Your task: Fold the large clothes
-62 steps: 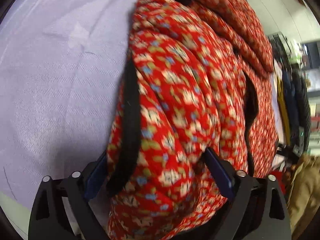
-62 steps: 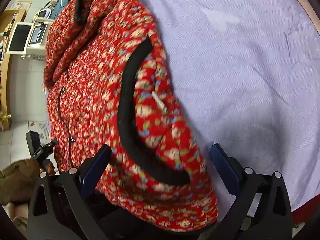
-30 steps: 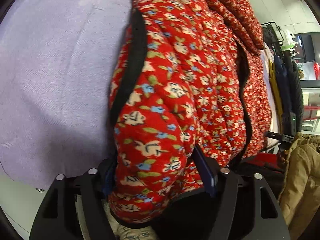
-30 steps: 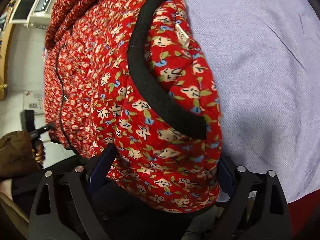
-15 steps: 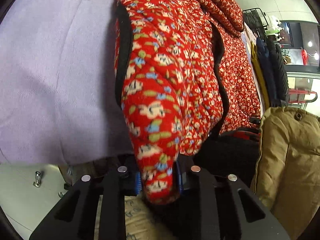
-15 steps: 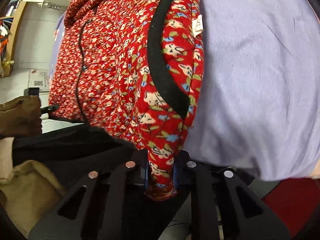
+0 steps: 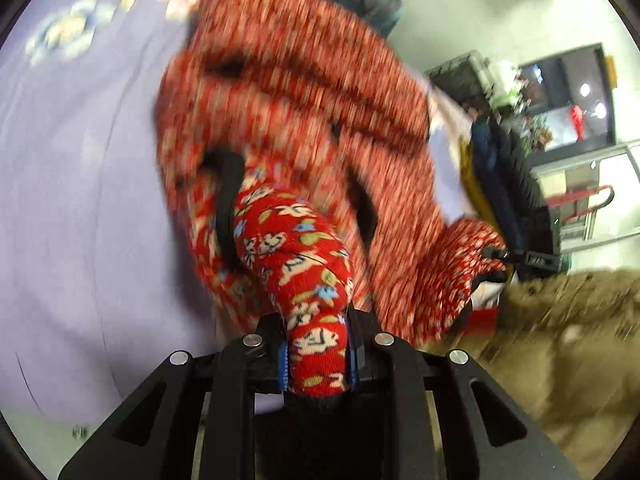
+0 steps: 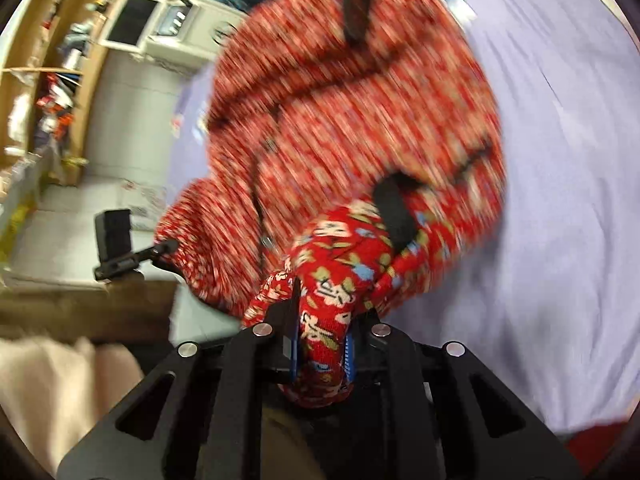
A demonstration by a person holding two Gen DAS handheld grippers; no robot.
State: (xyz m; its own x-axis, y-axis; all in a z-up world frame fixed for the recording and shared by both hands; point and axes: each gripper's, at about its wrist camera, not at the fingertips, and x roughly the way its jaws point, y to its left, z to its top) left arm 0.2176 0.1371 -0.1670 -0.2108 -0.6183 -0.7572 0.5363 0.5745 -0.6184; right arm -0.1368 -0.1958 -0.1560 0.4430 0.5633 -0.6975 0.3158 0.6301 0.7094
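Left gripper [image 7: 316, 354] clamped on red floral jacket [image 7: 296, 128], right gripper [image 8: 322, 354] likewise

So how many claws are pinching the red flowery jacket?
2. The left claw is shut on one bottom corner of the jacket. The right claw is shut on the other corner. No others show.

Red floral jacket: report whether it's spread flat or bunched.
Bunched. The red floral jacket heaps in thick folds on the purple sheet, its hem pinched and raised.
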